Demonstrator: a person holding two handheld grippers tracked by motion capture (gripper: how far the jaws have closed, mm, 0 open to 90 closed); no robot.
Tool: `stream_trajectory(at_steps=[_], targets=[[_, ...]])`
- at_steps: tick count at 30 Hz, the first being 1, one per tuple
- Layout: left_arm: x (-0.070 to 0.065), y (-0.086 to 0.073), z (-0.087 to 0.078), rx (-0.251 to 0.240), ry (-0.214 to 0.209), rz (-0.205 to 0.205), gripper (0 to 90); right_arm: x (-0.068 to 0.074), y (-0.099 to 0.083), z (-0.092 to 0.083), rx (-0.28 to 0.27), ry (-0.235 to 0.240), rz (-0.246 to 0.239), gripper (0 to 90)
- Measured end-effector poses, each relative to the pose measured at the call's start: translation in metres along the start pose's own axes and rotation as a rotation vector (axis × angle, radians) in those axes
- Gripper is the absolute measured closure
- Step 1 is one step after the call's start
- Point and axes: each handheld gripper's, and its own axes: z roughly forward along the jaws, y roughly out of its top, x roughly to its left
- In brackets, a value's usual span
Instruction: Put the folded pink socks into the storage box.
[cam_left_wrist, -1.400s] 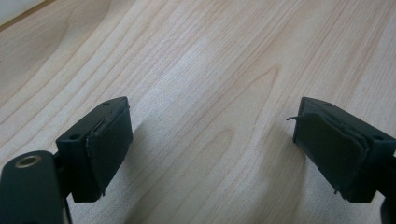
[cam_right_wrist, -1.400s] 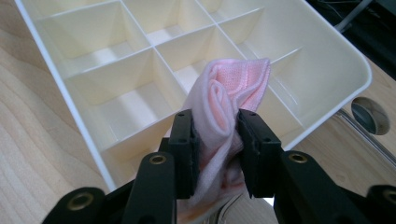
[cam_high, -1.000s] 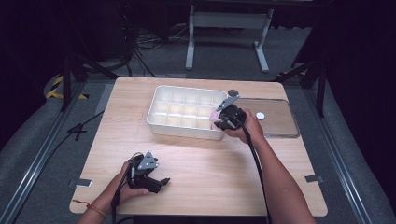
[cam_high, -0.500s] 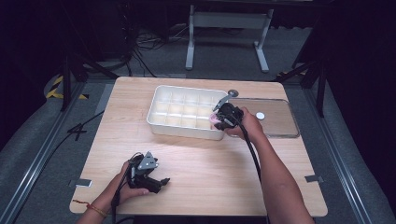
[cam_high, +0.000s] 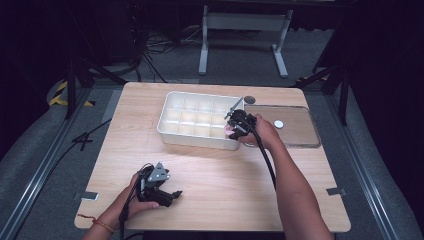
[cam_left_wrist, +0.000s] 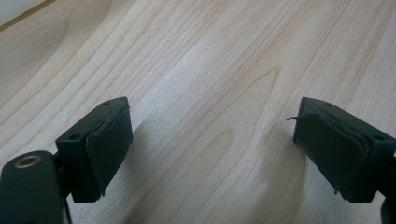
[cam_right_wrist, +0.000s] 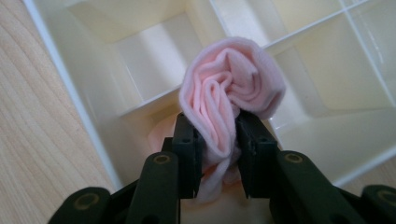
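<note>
My right gripper (cam_right_wrist: 218, 133) is shut on a rolled pink cloth (cam_right_wrist: 231, 88), which bulges out past the jaw tips. It holds the roll over the near right corner of a white compartment tray (cam_high: 172, 131), just above a divider (cam_right_wrist: 140, 105); in the high view the pink cloth (cam_high: 229, 131) shows as a small spot at the tray's near wall by the right gripper (cam_high: 234, 127). My left gripper (cam_high: 172, 194) lies low on the wooden table near the front left, held by a hand. Its jaws stand wide open over bare wood (cam_left_wrist: 212, 126), nothing between them.
A clear flat lid (cam_high: 300, 137) with a small white disc (cam_high: 278, 123) lies right of the tray. A dark round mark (cam_high: 249, 99) sits behind the tray. The table (cam_high: 225, 185) drops off to dark floor, rails and cables on all sides.
The right gripper with the pink cloth has shifted slightly toward the near right corner of the tray. The left gripper has not moved.
</note>
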Motion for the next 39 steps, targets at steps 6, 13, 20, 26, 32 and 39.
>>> stream_trajectory(at_steps=[6, 13, 20, 26, 32, 39], targets=[[0.0, 0.0, 0.0, 0.006, 0.002, 0.002, 12.0, 0.0, 0.002, 0.003, 0.025, 0.006, 0.004, 71.5], [0.0, 0.001, 0.0, 0.006, -0.001, 0.001, 11.9, 0.001, 0.002, -0.001, 0.012, -0.008, -0.005, 67.0], [0.0, 0.001, 0.0, 0.004, -0.002, -0.003, 11.9, 0.001, -0.003, -0.016, -0.04, -0.006, 0.026, 58.6], [0.0, 0.001, 0.0, 0.005, -0.002, -0.003, 11.9, -0.001, -0.006, -0.026, -0.089, -0.007, 0.046, 56.8], [0.0, 0.001, 0.0, 0.004, -0.001, -0.007, 11.9, -0.004, -0.009, -0.029, -0.128, 0.011, 0.064, 59.3], [0.0, 0.001, 0.0, 0.0, 0.001, -0.007, 12.0, -0.004, -0.007, -0.025, -0.151, 0.019, 0.079, 70.4]])
